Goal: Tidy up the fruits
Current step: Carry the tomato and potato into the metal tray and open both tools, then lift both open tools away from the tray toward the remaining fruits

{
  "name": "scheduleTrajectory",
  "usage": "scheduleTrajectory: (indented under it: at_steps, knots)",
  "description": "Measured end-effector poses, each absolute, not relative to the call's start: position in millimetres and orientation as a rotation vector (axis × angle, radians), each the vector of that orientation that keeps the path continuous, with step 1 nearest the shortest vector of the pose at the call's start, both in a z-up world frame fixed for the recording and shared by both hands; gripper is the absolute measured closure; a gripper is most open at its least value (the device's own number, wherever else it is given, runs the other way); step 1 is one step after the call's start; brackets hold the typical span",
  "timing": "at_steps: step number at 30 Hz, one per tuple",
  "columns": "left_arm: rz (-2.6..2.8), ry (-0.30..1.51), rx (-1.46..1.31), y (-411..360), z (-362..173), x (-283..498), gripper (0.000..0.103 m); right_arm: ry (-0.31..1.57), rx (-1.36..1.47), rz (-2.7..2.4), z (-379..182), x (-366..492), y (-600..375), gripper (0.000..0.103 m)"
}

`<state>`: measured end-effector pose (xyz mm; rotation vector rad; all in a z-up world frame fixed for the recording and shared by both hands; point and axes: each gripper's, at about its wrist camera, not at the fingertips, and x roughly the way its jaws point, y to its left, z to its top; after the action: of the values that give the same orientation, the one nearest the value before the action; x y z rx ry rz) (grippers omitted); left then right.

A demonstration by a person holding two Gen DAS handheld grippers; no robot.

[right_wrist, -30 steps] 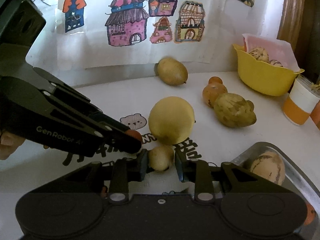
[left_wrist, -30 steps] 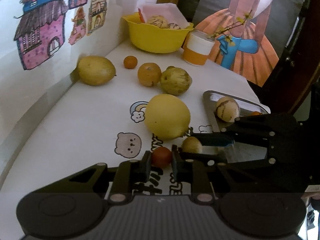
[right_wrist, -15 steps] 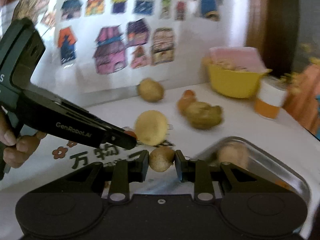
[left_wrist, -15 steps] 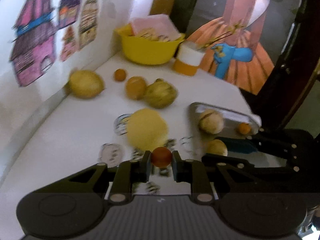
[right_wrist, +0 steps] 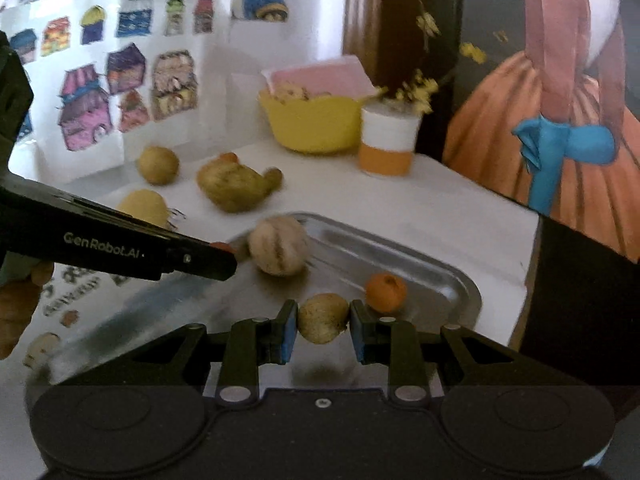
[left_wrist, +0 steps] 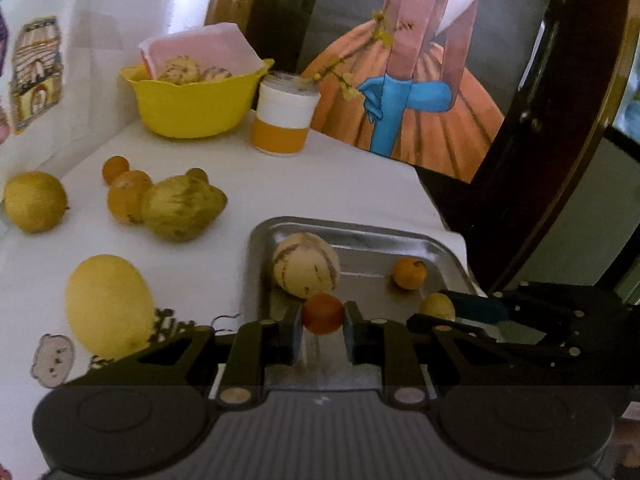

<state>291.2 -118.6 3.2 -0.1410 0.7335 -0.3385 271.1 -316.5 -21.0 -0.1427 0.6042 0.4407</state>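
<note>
We see a white table [left_wrist: 340, 184] with cartoon prints; on it a shiny metal tray [left_wrist: 360, 236] near right, a yellow plastic bowl [left_wrist: 192, 108] and an orange-and-white cup [left_wrist: 284, 128] far back, and yellow, orange and greenish fruits [left_wrist: 180, 208] scattered at left

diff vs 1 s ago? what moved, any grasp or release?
Both grippers swung from over the tablecloth to above the metal tray. The left gripper is still shut on the small red fruit, the right gripper still shut on the small tan fruit. Nothing grasped or released. The striped melon and small orange stay in the tray; the other fruits on the table look unmoved.
</note>
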Motion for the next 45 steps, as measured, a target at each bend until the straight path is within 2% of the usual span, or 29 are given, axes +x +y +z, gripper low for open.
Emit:
scheduleTrajectory:
  at_steps: [16,17,22,23,24,26,28,30,31,34,37,45]
  knots:
    - [-0.3,0.757,-0.07,-136,-14,299,0.079,0.611,-0.134,0.429,-35,282,-323,0.073]
    - [-0.298,0.756,-0.07,-136,-14,298,0.078,0.606,-0.132,0.426,-35,281,-323,0.07]
    - [-0.291,0.759,-0.096,-132,-8,293,0.062,0.571,-0.13,0.402,-26,270,-326,0.055]
    - [-0.288,0.756,-0.106,-131,-5,290,0.052,0.56,-0.133,0.394,-23,265,-327,0.049]
    - [-0.282,0.748,-0.117,-129,-2,286,0.037,0.549,-0.135,0.385,-20,261,-328,0.045]
    - [-0.271,0.718,-0.145,-123,7,276,0.022,0.524,-0.136,0.372,-11,251,-330,0.035]
    - [-0.256,0.69,-0.157,-120,17,268,0.016,0.506,-0.13,0.361,-2,241,-332,0.028]
    - [-0.244,0.658,-0.16,-115,26,257,0.004,0.485,-0.121,0.347,8,229,-333,0.02]
    - [-0.234,0.642,-0.161,-112,31,250,0.001,0.474,-0.117,0.341,12,222,-333,0.015]
    - [-0.22,0.609,-0.153,-106,42,235,0.001,0.445,-0.107,0.329,24,201,-334,0.004]
    - [-0.21,0.599,-0.148,-97,49,216,0.001,0.431,-0.086,0.324,34,180,-332,0.001]
    - [-0.234,0.622,-0.143,-68,44,168,0.0,0.507,-0.064,0.313,33,127,-319,0.001]
